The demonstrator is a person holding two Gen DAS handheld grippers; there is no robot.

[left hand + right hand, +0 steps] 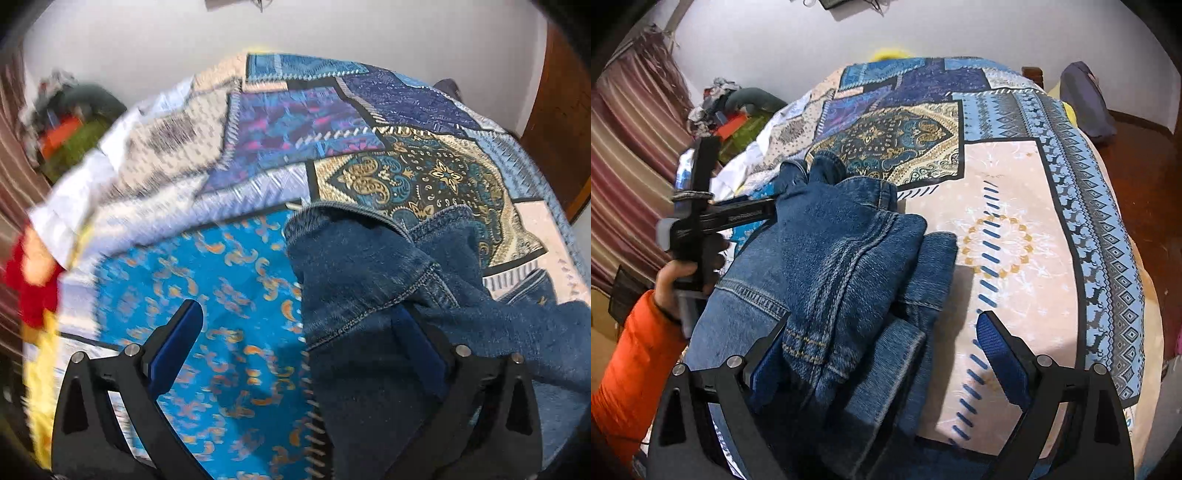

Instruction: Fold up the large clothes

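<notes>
Denim jacket (834,258) lies bunched mid-bed (1015,206). Both the left gripper (299,354) and right gripper (882,354) gape wide, empty; pinch one seam layer, then draw it flat toward the bed's near edge.

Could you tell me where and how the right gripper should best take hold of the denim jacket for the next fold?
I would grip the denim jacket at the turned-up cuff end nearest the right gripper, coming in low from the near side. That edge is thick, stitched and lifted off the bedspread, and it already lies between the open fingers, so one finger could probably slip under.
</notes>
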